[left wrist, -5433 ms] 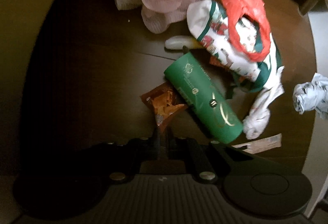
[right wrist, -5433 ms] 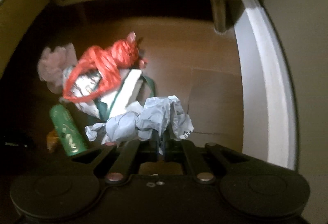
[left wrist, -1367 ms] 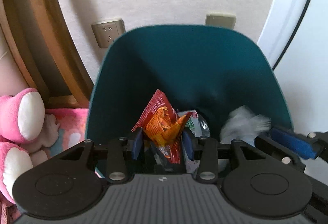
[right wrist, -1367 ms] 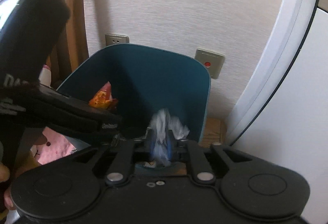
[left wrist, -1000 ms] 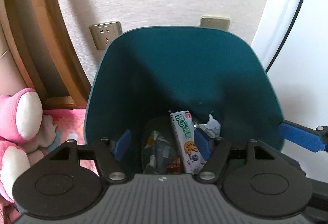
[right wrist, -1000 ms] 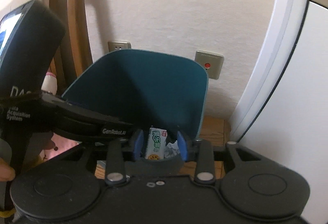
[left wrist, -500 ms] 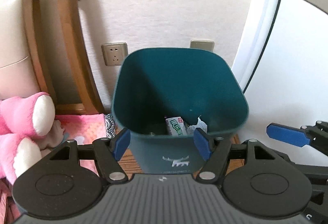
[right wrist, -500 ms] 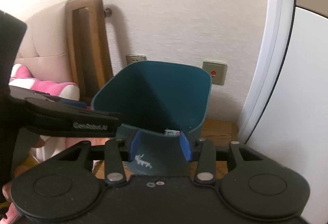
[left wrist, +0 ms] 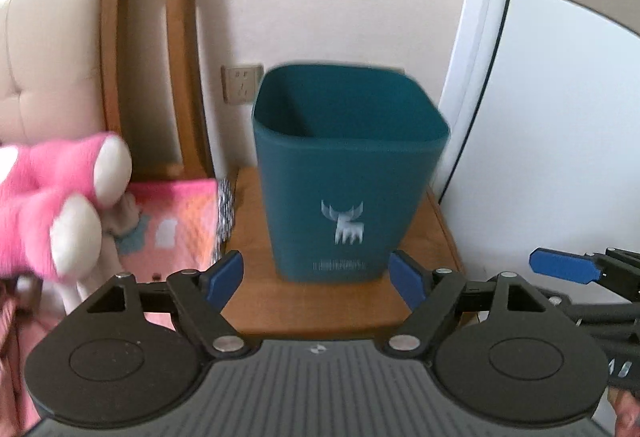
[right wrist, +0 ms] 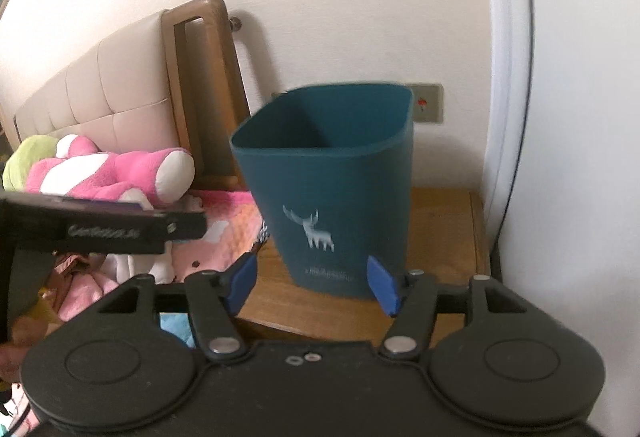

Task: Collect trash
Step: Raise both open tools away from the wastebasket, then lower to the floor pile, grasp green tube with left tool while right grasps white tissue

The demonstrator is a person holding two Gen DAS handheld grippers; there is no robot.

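A dark teal waste bin (left wrist: 344, 173) with a white deer mark stands on a low wooden stand (left wrist: 320, 301); from here its inside cannot be seen. My left gripper (left wrist: 316, 277) hangs in front of the bin, jaws opening wide, nothing between the blue pads. The right wrist view shows the same bin (right wrist: 332, 189) from a little to the right. My right gripper (right wrist: 314, 279) is also back from it, jaws opening and empty. One blue fingertip (left wrist: 560, 265) of the right gripper pokes in at the left wrist view's right edge.
A pink plush toy (right wrist: 116, 173) and pink bedding (left wrist: 168, 225) lie left of the stand. A wooden bed frame post (left wrist: 148, 57) and padded headboard (right wrist: 92, 97) rise behind. A white door frame (left wrist: 476, 49) borders the right. The left tool's body (right wrist: 100, 229) crosses the right view.
Both grippers have let go of their trash into the bin and pulled back from it. The bin now looks smaller, its outside in view, and both pairs of jaws stand wider.
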